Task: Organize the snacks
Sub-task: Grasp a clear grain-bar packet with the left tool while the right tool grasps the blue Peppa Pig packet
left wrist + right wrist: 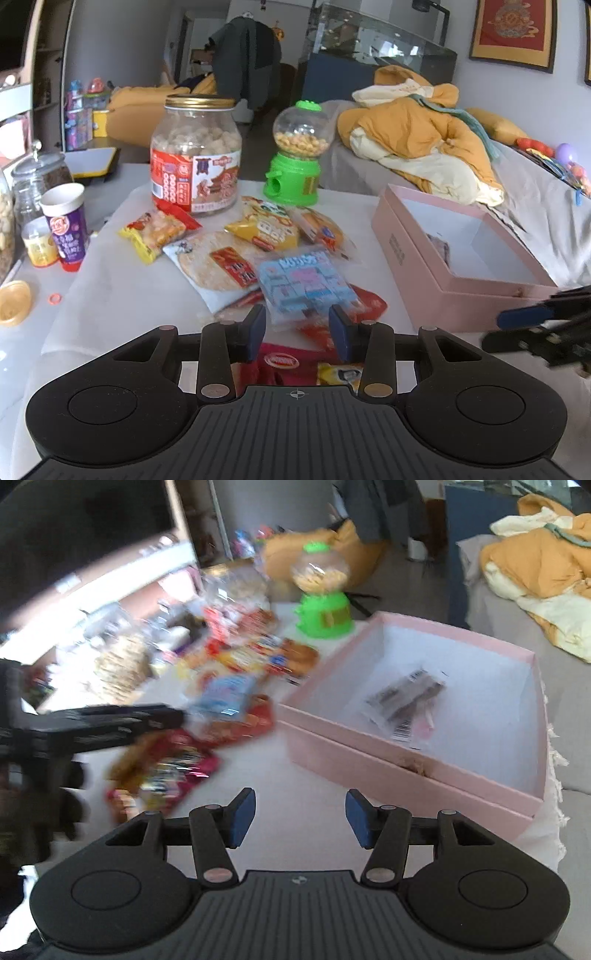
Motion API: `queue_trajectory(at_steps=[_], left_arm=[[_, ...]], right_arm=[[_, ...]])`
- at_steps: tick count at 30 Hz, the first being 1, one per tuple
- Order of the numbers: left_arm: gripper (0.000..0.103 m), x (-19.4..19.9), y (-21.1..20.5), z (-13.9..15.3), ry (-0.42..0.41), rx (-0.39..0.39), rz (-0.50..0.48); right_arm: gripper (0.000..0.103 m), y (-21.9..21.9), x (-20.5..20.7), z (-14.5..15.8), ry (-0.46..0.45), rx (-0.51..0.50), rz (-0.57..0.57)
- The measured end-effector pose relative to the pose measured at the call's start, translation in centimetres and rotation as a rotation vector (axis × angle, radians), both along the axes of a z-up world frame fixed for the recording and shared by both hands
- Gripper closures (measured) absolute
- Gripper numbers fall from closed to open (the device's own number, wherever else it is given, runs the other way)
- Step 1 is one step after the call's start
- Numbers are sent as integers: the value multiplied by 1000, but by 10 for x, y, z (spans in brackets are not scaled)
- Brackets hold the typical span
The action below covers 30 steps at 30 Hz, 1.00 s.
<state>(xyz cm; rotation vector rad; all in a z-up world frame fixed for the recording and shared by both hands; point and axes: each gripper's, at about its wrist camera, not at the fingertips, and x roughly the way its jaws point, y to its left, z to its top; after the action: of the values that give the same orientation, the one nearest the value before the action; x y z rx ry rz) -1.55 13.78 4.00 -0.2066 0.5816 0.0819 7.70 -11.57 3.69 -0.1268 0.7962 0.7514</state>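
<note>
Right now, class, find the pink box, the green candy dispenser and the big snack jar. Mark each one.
pink box [410, 775], right wrist view, on its near outer wall.
green candy dispenser [291, 181], left wrist view, on its green base.
big snack jar [195, 181], left wrist view, on its red label.

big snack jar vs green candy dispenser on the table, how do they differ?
The big snack jar is taller and wider than the green candy dispenser. The jar has a gold lid and red label; the dispenser has a green cap and base under a clear globe. The jar is nearly full, the globe about half. Both stand upright, with see-through bodies.
</note>
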Motion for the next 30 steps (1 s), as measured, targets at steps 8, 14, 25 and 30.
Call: queue_trajectory(at_steps=[8, 14, 25, 30], left_arm=[[60, 10, 20, 9, -6, -87, 51], [60, -17, -8, 8, 5, -38, -101], [60, -48, -36, -10, 61, 88, -146], [60, -60, -4, 6, -22, 32, -43]], right_arm=[[47, 20, 53, -20, 67, 27, -85], [39, 49, 74, -22, 41, -1, -136], [16, 169, 60, -3, 37, -2, 74], [42, 190, 46, -14, -39, -132, 95]])
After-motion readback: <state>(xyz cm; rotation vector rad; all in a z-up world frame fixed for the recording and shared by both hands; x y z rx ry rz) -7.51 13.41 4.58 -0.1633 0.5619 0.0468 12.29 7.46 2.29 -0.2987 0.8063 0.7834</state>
